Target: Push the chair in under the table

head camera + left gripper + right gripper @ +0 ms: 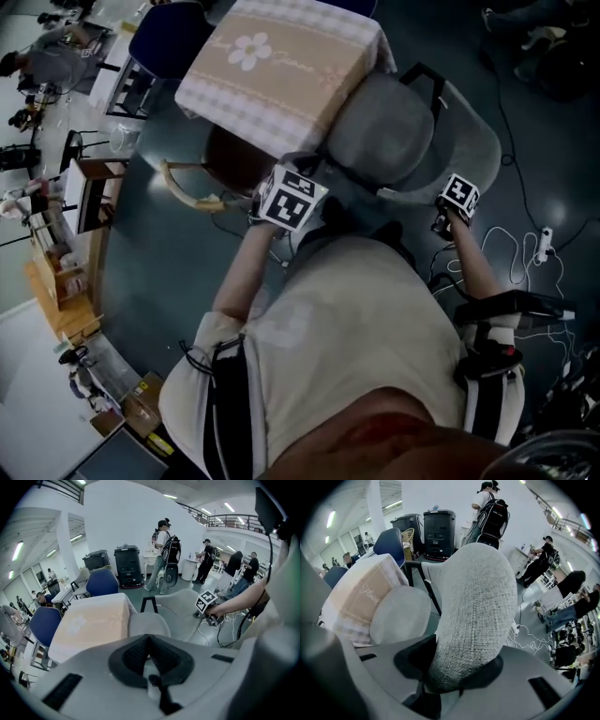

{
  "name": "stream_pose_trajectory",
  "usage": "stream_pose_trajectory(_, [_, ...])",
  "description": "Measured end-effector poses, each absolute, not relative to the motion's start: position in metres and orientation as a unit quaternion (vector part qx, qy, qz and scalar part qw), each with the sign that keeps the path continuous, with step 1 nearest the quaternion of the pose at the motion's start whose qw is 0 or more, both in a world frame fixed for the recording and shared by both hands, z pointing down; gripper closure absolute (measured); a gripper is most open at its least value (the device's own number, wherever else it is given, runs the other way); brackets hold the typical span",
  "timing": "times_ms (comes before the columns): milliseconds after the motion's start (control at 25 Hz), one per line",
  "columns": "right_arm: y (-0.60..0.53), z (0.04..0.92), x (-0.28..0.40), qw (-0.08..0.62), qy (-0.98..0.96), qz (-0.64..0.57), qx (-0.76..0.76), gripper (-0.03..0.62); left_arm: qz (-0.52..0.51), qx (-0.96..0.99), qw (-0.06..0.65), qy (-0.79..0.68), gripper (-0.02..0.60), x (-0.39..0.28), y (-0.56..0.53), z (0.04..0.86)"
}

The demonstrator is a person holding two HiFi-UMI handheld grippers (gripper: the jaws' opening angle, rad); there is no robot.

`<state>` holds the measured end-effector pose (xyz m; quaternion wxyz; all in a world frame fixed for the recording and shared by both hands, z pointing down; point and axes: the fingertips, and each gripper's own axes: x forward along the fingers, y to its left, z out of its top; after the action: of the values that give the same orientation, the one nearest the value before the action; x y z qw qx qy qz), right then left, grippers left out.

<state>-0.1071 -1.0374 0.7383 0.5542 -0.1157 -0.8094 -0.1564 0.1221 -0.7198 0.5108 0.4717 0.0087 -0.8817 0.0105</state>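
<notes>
Both tilted steeply down | left hand-held gripper point(149, 652) jaws together, empty | right hand-held gripper point(457, 670) clamps chair backrest point(474, 606)

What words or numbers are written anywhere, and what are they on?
"Flower", as best it reads: curly script on the tablecloth.
The same script beside the daisy in the head view: too small to read.
Left marker cube and right marker cube: black-and-white squares only, no letters.
Everything else: no readable text.
</notes>
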Motion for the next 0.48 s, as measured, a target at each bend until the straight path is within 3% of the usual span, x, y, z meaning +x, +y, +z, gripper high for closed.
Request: stream_pose_trajectory(480, [-1.036,0.729,-0.102,0.557,-0.808,-0.163,-0.106,0.433,0.001,0.009,0.484,-0.875,0.574,0.137,-0.716,0.512])
